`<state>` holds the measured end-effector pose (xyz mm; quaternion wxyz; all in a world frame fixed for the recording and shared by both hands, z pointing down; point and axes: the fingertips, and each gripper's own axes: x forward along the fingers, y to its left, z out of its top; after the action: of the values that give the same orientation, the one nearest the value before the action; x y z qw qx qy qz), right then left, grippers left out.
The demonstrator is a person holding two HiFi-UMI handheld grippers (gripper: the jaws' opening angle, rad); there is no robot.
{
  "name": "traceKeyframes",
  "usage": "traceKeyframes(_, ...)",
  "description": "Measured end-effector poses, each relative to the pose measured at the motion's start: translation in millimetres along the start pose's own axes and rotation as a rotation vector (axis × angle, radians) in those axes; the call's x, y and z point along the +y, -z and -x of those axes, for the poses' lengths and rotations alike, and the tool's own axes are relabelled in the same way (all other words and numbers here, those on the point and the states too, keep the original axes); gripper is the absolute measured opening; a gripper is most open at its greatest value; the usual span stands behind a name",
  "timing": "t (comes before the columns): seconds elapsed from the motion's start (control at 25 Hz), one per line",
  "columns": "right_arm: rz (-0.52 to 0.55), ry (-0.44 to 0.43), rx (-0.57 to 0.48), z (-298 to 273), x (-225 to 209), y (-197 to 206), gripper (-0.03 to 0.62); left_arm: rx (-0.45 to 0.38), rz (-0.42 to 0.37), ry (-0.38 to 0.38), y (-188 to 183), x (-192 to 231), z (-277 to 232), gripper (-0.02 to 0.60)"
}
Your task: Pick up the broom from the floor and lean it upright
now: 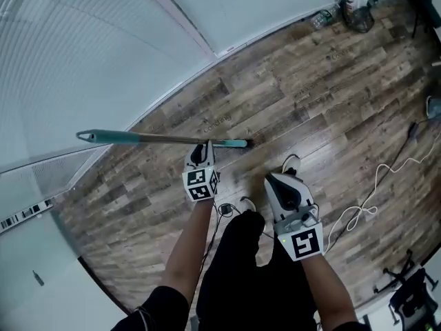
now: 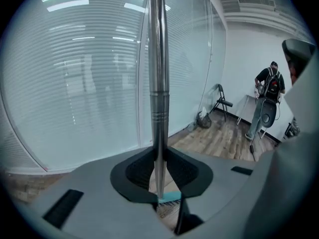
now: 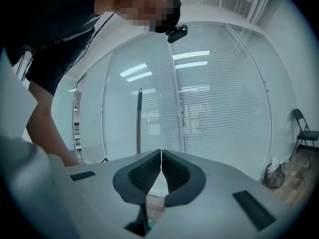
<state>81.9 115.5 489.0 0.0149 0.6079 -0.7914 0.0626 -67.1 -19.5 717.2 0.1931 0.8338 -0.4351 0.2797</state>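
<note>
The broom (image 1: 151,138) shows in the head view as a long thin handle, teal toward its right end, stretching left toward the glass wall. My left gripper (image 1: 204,150) is shut on the handle near the teal end. In the left gripper view the metal handle (image 2: 158,83) rises straight up from between the pads of the left gripper (image 2: 159,180), with a teal part just beneath them. My right gripper (image 1: 281,178) hangs to the right of the broom, apart from it. In the right gripper view the right gripper (image 3: 160,171) is shut with nothing in it.
A glass wall with blinds (image 1: 103,61) runs along the left. On the wood floor lie a white cable (image 1: 375,185), and a bag with a bottle (image 1: 357,12) far back. A folding chair (image 2: 222,102) and another person (image 2: 269,86) are at the room's far end.
</note>
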Motion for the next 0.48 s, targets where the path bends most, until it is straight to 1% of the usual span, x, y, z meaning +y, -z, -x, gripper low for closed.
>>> traceKeyframes(0.12, -0.064, 0.060, -0.013, 3.9, -0.4, -65.2, 0.020, -0.033, 0.021, 0.021, -61.2, -12.0, 44.4, 0.089)
traceKeyframes(0.2, -0.088, 0.054, -0.031, -6.3, 3.5, -101.3, 0.020, -0.060, 0.038, 0.025, -97.0, -11.4, 68.2, 0.091)
traceKeyframes(0.28, -0.075, 0.006, -0.056, -21.1, 13.1, -132.9, 0.021, -0.096, 0.045, 0.014, -126.8, -10.3, 91.9, 0.089)
traceKeyframes(0.36, -0.068, -0.050, -0.082, -29.3, 27.1, -160.1, 0.033, -0.117, 0.032, 0.013, -145.3, -16.3, 114.5, 0.089)
traceKeyframes(0.4, -0.069, -0.076, -0.103, -30.2, 35.5, -173.8, 0.101, -0.119, 0.020, 0.019, -151.0, -21.4, 125.6, 0.089)
traceKeyframes(0.44, -0.069, -0.102, -0.122, -29.9, 44.3, -186.5, 0.144, -0.121, 0.007, 0.026, -155.3, -26.9, 136.5, 0.089)
traceKeyframes(0.48, -0.066, -0.136, -0.132, -29.6, 53.1, -197.2, 0.146, -0.123, -0.006, 0.034, -158.7, -32.7, 146.7, 0.089)
